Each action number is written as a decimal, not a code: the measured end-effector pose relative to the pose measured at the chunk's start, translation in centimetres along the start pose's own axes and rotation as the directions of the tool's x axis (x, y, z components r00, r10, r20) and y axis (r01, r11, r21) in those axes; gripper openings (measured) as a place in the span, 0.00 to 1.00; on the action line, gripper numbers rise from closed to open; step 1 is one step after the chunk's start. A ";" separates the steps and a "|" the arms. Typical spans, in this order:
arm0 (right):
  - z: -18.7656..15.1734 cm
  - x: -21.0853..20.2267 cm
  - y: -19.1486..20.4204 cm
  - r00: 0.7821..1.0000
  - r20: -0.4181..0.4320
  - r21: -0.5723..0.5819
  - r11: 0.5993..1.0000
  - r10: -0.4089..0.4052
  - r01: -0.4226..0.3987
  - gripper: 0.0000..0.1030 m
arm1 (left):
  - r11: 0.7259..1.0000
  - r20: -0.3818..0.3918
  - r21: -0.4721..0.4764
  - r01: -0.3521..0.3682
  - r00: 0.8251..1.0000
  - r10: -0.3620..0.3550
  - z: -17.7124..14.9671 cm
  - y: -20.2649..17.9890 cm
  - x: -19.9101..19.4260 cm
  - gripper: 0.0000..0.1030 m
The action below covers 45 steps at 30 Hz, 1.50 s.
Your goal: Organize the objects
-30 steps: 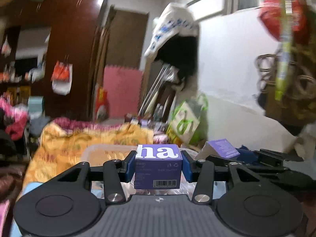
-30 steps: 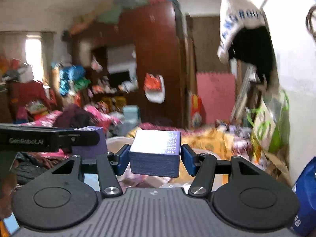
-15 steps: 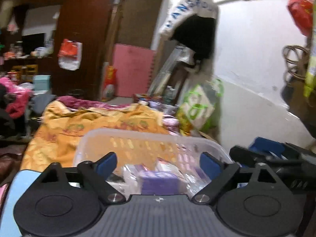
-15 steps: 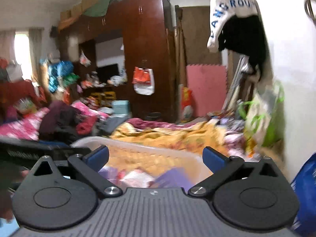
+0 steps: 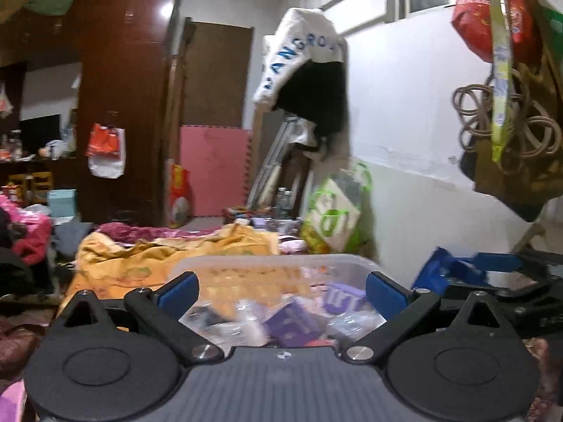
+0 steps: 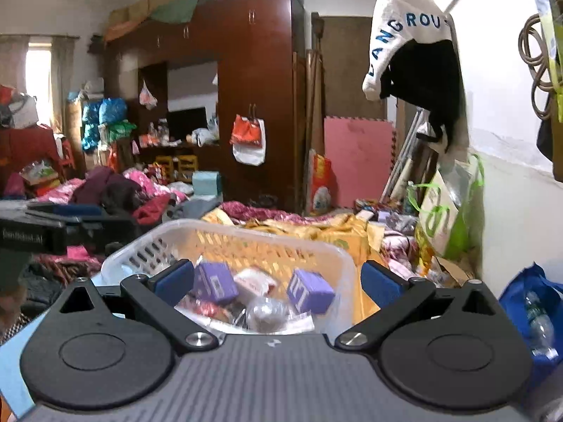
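Observation:
A clear plastic basket (image 6: 147,246) stands just ahead of both grippers and also shows in the left wrist view (image 5: 267,263). Two purple boxes lie in it, one on the left (image 6: 214,281) and one on the right (image 6: 309,290), among plastic-wrapped packets (image 6: 257,281). In the left wrist view the purple boxes (image 5: 292,323) are blurred. My left gripper (image 5: 281,290) is open and empty above the basket's near side. My right gripper (image 6: 278,281) is open and empty above the same basket. The left gripper's black body (image 6: 45,228) shows at the left of the right wrist view.
A blue bag with a bottle (image 6: 535,313) sits at the right by the white wall. A bed with an orange blanket (image 6: 316,228) lies behind the basket. A dark wardrobe (image 6: 246,88) and piles of clothes (image 6: 112,190) fill the back. A green-white bag (image 6: 447,211) leans on the wall.
Both grippers opened and let go of their purple boxes, which now lie in the basket. Both views tilted to show more of the basket.

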State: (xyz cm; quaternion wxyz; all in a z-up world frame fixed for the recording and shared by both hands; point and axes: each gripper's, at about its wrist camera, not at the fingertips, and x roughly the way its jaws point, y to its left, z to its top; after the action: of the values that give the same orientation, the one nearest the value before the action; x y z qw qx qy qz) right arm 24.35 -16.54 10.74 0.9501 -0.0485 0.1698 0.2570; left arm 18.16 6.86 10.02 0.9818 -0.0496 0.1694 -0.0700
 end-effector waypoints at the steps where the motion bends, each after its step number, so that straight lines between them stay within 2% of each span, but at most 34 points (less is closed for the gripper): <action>1: 0.0 0.0 0.1 1.000 -0.014 -0.009 1.000 0.002 -0.002 1.00 | 1.000 -0.013 -0.004 -0.004 1.000 0.004 0.0 0.3 -0.1 0.99; 4: -0.1 -0.1 0.0 1.000 -0.002 -0.006 1.000 0.012 -0.012 1.00 | 1.000 -0.069 -0.014 -0.015 0.998 0.014 -0.3 0.6 0.0 0.99; 7: -0.3 0.1 -0.5 0.999 -0.017 0.035 0.999 0.034 -0.034 1.00 | 0.999 -0.089 -0.008 -0.050 0.995 0.049 -0.6 0.4 -0.1 0.99; 9: -0.6 0.3 -0.8 0.999 -0.020 0.056 0.998 0.035 -0.034 1.00 | 0.999 -0.095 -0.012 -0.038 0.995 0.036 -0.8 0.2 -0.4 0.99; 13: -1.5 -0.1 -1.0 1.000 -0.012 0.034 0.999 -0.009 0.009 1.00 | 0.998 -0.104 -0.029 -0.049 0.994 0.046 -1.1 -0.4 -0.6 0.99; 25: -3.5 0.4 -2.3 0.998 -0.061 0.010 1.000 0.002 -0.002 1.00 | 0.995 -0.175 0.039 -0.089 0.980 0.094 -3.2 -4.7 1.9 0.99; 45: -4.1 0.2 -2.0 0.998 -0.056 -0.011 1.000 0.017 -0.018 1.00 | 0.990 -0.169 0.051 -0.129 0.976 0.136 -3.4 -5.2 1.7 0.99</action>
State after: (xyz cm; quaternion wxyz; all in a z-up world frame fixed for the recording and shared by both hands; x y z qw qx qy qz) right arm 24.36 -18.93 6.84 0.9424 -0.0597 0.1952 0.2649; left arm 18.00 1.18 6.92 0.9668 -0.0123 0.2549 -0.0119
